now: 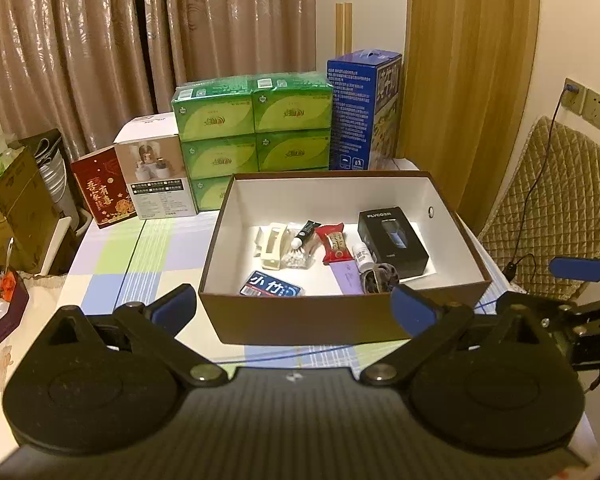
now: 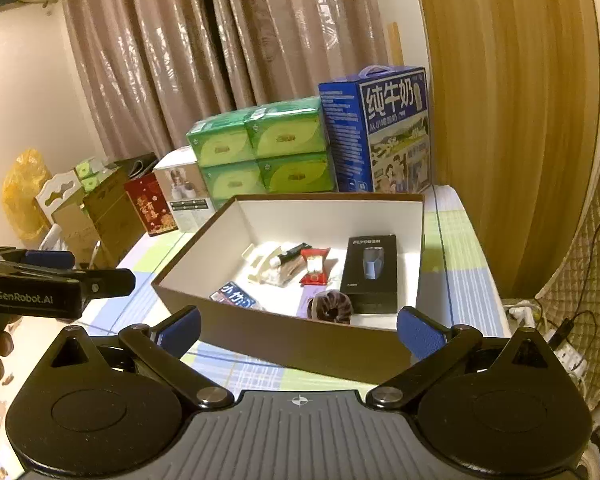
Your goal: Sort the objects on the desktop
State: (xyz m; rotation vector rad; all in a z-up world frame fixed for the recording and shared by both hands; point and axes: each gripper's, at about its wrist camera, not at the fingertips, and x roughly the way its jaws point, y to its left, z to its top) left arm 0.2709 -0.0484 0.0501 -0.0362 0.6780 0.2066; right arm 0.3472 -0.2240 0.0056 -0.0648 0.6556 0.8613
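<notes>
Currently, both claws are spread and hold nothing. The left claw (image 1: 294, 306) hovers before the near wall of the brown cardboard box with white lining (image 1: 300, 320); the right claw (image 2: 298, 330) hovers at the same wall, further right. The box stands on the checked-cloth counter (image 1: 156, 248).

Contents, counted from the left wrist view:
- One black rectangular shaver carton (image 1: 393, 240): rigid, probably the heaviest item; take it across its long side faces.
- One cream plastic hair clip (image 1: 273, 245): stiff, light, likely brittle at the teeth; pinch the spine.
- One small black tube with white cap (image 1: 305, 234): soft-walled; grip mid-body.
- One red foil snack packet (image 1: 334, 242): light, slippery, crushable.
- One small white bottle (image 1: 362, 255): hard, smooth, may roll.
- One blue printed tissue pack (image 1: 271, 290): soft, compressible.
- One dark fabric hair scrunchie (image 2: 330, 307): soft; pinch anywhere.
- One lilac flat card (image 1: 346, 278): thin, lying flat, hard to lift by an edge.
- One bundle of cotton swabs (image 1: 298, 259): loose-looking; count not discernible.
</notes>
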